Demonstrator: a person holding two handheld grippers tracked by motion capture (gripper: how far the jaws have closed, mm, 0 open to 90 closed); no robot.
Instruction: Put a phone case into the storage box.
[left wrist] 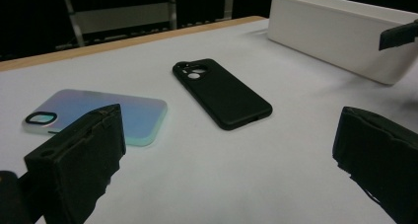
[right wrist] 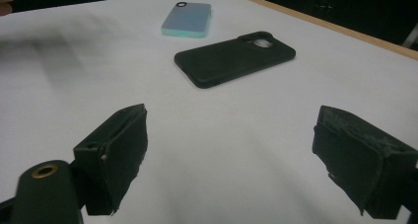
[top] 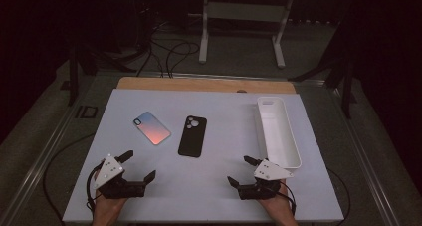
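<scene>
Both grippers wait, nothing picked up yet.
Left gripper [top: 135, 167] and right gripper [top: 241, 170] fingers spread, empty; black case [top: 192, 136] and iridescent case [top: 152, 127] untouched on the table [top: 219, 186], bin [top: 277, 131] empty.

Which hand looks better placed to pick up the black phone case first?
Probably the right gripper: its open jaws point toward the black phone case and sit beside the white tray. The left gripper, also open, sits nearer the iridescent case.
</scene>
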